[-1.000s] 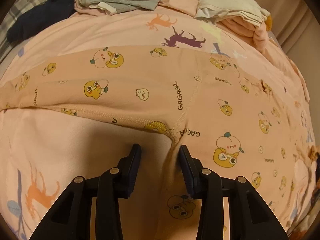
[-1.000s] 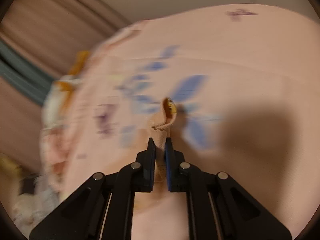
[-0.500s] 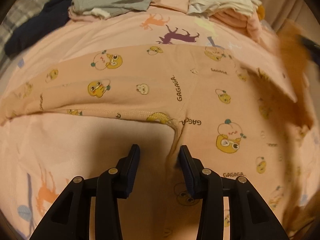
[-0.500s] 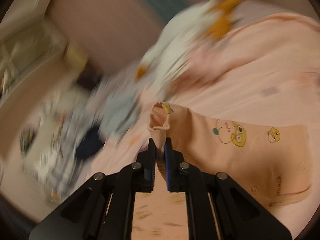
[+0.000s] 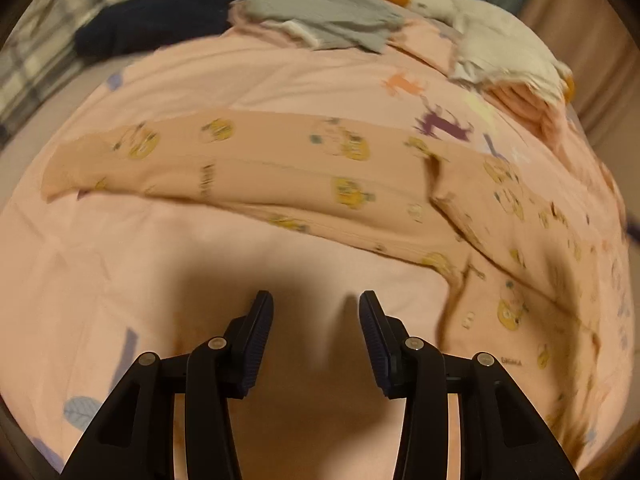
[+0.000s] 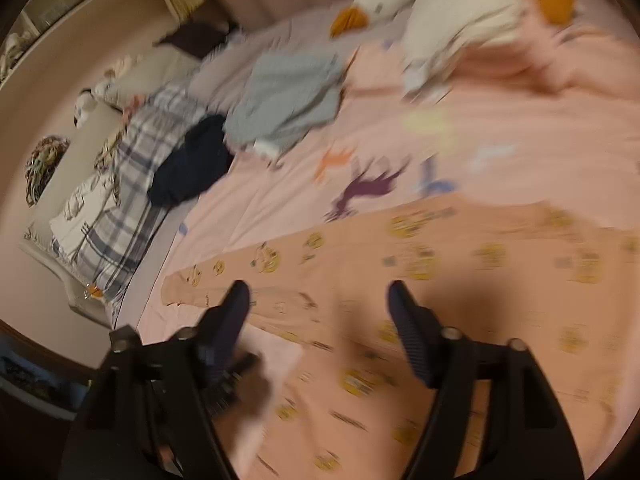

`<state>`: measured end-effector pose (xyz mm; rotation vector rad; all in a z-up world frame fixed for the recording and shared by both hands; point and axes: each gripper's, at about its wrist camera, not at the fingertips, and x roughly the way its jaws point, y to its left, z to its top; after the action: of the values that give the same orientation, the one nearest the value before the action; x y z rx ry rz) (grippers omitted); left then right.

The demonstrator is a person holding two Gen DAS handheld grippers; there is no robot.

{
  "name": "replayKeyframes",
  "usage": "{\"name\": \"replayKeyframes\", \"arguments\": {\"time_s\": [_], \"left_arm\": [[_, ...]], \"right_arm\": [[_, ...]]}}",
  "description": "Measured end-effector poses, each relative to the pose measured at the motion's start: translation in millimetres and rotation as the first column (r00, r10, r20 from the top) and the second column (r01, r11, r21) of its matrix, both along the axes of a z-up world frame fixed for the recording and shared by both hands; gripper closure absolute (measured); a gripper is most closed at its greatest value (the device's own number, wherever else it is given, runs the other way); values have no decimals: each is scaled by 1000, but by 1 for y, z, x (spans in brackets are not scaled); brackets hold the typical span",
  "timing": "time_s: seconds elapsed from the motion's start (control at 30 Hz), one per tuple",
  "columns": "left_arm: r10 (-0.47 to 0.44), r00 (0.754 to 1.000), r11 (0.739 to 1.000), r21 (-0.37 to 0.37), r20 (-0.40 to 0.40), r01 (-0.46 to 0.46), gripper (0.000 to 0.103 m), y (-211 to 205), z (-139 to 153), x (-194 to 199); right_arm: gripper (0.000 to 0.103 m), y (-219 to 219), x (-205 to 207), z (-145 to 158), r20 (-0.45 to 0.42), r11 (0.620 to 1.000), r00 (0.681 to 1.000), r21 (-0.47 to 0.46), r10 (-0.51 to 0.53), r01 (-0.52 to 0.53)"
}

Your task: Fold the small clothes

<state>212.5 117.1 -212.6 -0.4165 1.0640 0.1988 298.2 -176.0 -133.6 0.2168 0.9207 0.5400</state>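
Note:
Peach trousers [image 5: 280,176] printed with yellow cartoon figures lie across the pink bed sheet [image 5: 120,280], one leg laid over the other. In the right wrist view the trousers [image 6: 440,280] stretch from the middle to the right edge, blurred. My left gripper [image 5: 316,312] is open over bare sheet, just short of the trousers' near edge, nothing between its fingers. My right gripper [image 6: 320,300] hovers above the leg ends; its jaws are opening wide and hold no cloth.
At the far side of the bed lie a grey garment [image 5: 320,8], a dark navy garment [image 5: 160,12], a white plush duck [image 5: 492,40] and a folded pink pile [image 5: 528,108]. A plaid blanket [image 6: 132,184] and the bed's edge are to the left.
The right gripper carried a trouser leg end across the bed, then opened and let it go. The left gripper slid off the crotch seam onto bare sheet.

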Motion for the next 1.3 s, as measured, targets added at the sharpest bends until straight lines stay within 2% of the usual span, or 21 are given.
{"name": "replayKeyframes", "arguments": {"time_s": [0.1,0.17,0.2,0.3,0.33,0.37,0.4,0.43,0.5,0.57,0.63,0.77,0.83,0.87,0.9,0.93,0.97,1.07,1.13,1.2,1.3], "left_arm": [[90,996,989,-124,25,-87,59,35,-6,-4],[134,990,974,-191,51,-122,59,54,-8,-3],[155,985,965,-225,73,-135,59,63,-10,-4],[206,975,937,-306,87,-171,59,84,-15,-3],[238,968,916,-350,83,-195,59,93,-19,-5],[281,956,878,-426,87,-219,59,106,-23,-7],[304,948,857,-460,89,-232,59,111,-23,-12],[354,931,822,-505,92,-263,59,123,-25,-17],[437,893,788,-524,103,-325,59,143,-24,-27],[513,850,765,-510,117,-392,59,164,-20,-36],[556,822,748,-507,127,-428,59,181,-20,-40],[587,801,684,-600,117,-414,59,212,-32,-35],[600,792,671,-610,114,-421,59,220,-29,-30],[598,794,683,-589,111,-432,60,221,-26,-25],[595,797,696,-564,105,-445,67,221,-23,-21],[590,802,721,-508,94,-471,80,218,-18,-14],[579,811,755,-433,87,-492,86,213,-14,-7],[521,849,842,-217,90,-494,93,198,7,4],[483,865,872,-163,135,-461,96,184,22,7],[420,886,905,-161,198,-394,96,161,43,11],[295,904,956,-93,311,-280,96,95,88,27]], "right_arm": [[29,-45,-23,-10,88,961,986,-227,-139,156],[45,-72,-31,-32,93,921,979,-333,-184,204],[61,-86,-35,-45,73,909,976,-355,-204,217],[70,-143,-41,-78,25,888,937,-310,-350,340],[74,-152,-41,-87,12,883,921,-283,-389,376],[74,-162,-40,-98,-27,878,910,-275,-415,392],[74,-165,-35,-108,-79,878,908,-302,-412,372],[74,-167,-35,-113,-93,879,912,-323,-399,351],[73,-172,-39,-114,-71,891,918,-281,-391,358],[71,-178,-41,-117,-96,903,912,-218,-398,371],[72,-178,-38,-119,-94,908,915,-196,-392,369],[72,-170,-37,-116,-69,914,929,-219,-363,341],[72,-172,-38,-117,-55,916,936,-229,-349,328],[72,-173,-37,-119,-56,918,936,-225,-347,327],[72,-175,-36,-120,-61,920,935,-213,-349,329],[72,-179,-35,-121,-64,921,934,-199,-352,334],[72,-181,-34,-121,-68,923,932,-184,-356,339],[72,-185,-30,-123,-77,925,929,-149,-362,349],[72,-186,-28,-123,-86,925,926,-137,-367,354],[72,-188,-27,-123,-92,925,924,-122,-372,360],[72,-191,-28,-122,-108,928,923,-91,-369,360]]}}
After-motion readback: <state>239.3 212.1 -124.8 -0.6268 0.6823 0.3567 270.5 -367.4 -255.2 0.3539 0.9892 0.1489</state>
